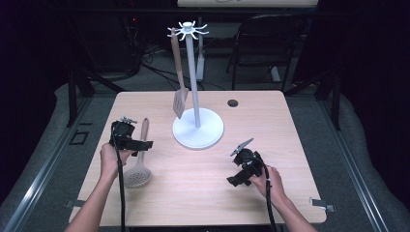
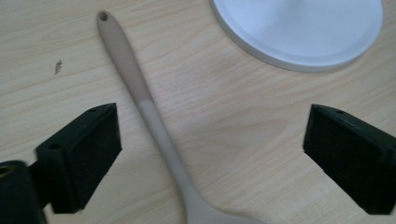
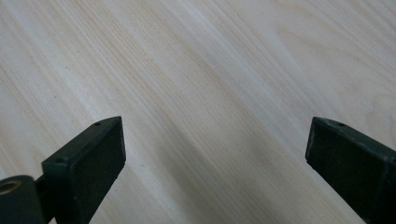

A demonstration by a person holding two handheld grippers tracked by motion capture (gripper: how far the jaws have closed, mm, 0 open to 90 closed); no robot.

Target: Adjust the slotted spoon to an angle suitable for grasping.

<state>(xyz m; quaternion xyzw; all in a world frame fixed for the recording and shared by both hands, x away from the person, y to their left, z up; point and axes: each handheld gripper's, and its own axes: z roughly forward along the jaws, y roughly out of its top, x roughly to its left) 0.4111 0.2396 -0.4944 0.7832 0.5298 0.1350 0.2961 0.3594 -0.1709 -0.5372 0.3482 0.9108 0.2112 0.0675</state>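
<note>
Pale wood runs under everything, and on it, near the table's (image 1: pixel 290 203) left edge, lies the skimmer (image 1: pixel 139 159) I mean to hang: handle pointing toward the far edge, perforated bowl toward me. My left gripper (image 1: pixel 129 140) hovers over that handle with its jaws spread wide. In the left gripper view the handle (image 2: pixel 140 91) runs up between the two pads without touching either, closer to the left one, so nothing is grasped yet. My right gripper (image 1: pixel 244 166) waits near the right edge, jaws equally wide, bare tabletop between them.

The stand (image 1: pixel 197 128) sits in the middle of the table, and a spatula (image 1: pixel 179 92) already hangs from one hook at its top.

To do this well, I think I should shift sideways until the handle is centred between the pads, then come down and close on the darker upper half, below the hanging hole (image 2: pixel 102 17). Leaving that hole free matters, since it has to slip over a hook. Gripping squarely across the handle should stop it swivelling as it lifts.
</note>
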